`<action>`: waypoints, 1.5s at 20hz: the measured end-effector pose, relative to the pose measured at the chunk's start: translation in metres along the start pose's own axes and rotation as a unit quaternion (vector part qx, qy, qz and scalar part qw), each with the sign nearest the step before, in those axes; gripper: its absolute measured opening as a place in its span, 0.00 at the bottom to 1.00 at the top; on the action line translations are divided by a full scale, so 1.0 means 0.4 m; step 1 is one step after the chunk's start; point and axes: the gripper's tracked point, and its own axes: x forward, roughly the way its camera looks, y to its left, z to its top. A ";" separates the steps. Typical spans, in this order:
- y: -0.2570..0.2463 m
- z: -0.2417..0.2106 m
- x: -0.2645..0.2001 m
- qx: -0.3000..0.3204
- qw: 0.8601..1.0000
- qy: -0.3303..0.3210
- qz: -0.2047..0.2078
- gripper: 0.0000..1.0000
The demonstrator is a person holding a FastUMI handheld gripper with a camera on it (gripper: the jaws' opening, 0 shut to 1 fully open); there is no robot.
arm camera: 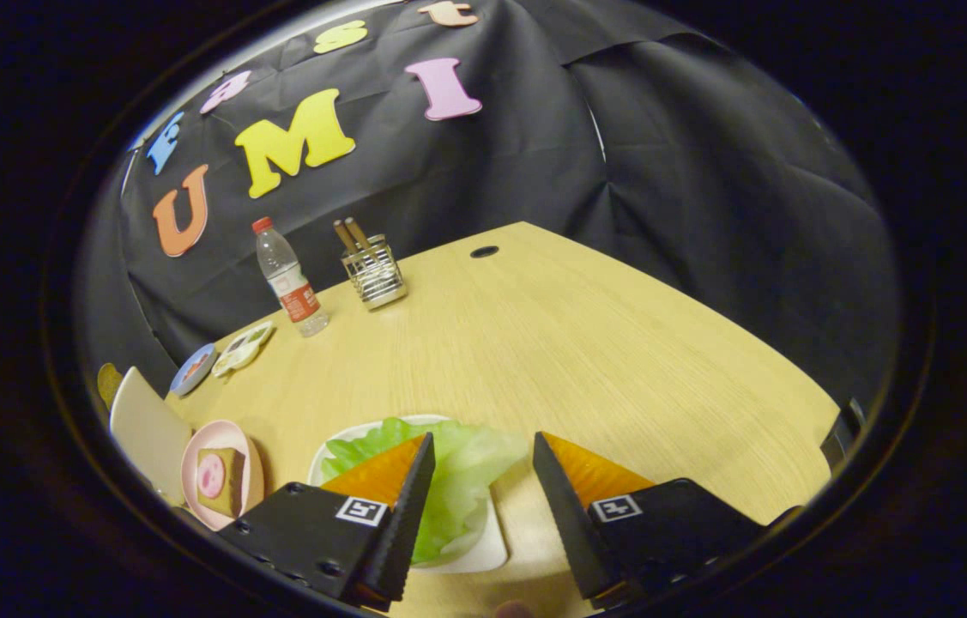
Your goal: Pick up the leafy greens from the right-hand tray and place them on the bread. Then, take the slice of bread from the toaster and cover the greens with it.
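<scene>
Tongs (483, 451) spread wide, low in frame, over crinkly green lettuce leaves (457, 481) on a white tray (483, 554), pale wooden counter (552, 343) beyond.

The gripper (483, 451) has its two fingers wide apart, and the left finger hides part of the light green leafy lettuce (457, 481) and the near side of its white tray (483, 554). The pale board-like thing (144, 429) past the pink plate (234, 433) is cut off. The two small flat plates (221, 356) by the clear plastic bottle (290, 276) are too small to tell.
</scene>
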 end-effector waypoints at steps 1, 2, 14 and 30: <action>-0.011 -0.004 0.008 0.000 1.000 0.003 -0.003 0.59; -0.009 -0.003 0.004 0.002 1.000 0.002 -0.001 0.53; 0.044 0.031 -0.072 -0.013 0.998 -0.026 0.052 0.00; 0.253 0.181 -0.317 -0.079 0.983 -0.120 0.110 0.00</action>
